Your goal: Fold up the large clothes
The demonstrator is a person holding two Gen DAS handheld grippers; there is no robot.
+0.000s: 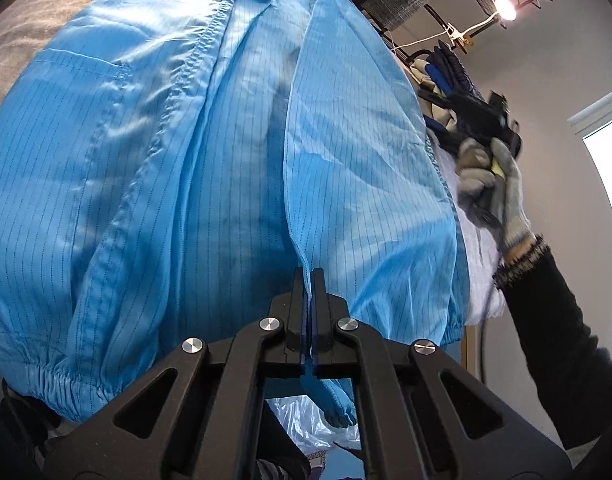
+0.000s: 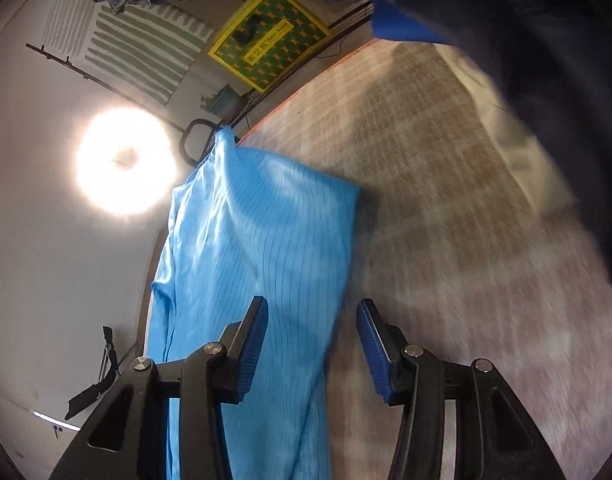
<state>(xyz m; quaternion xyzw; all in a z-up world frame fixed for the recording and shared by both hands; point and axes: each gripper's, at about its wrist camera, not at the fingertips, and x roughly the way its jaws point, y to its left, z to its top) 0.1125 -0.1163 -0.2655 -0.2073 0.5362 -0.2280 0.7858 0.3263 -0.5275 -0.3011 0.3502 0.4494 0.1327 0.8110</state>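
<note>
Blue coat point(image 1: 186, 160) spread over the worktop point(image 2: 446, 200).
Left gripper point(image 1: 311, 276) is clamped tight on a coat edge; right gripper point(image 2: 312, 320) hangs half open above the coat, gripping nothing.

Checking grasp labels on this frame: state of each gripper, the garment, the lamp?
left gripper: shut on a fold edge of the blue garment.
right gripper: open, nothing between the pads, blue garment just ahead.
blue garment: spread on the table, partly folded, one edge pinched.
table: covered with a brownish cloth, garment lying on it.
lamp: on.
gloved hand: gripping the right gripper's handle.
</note>
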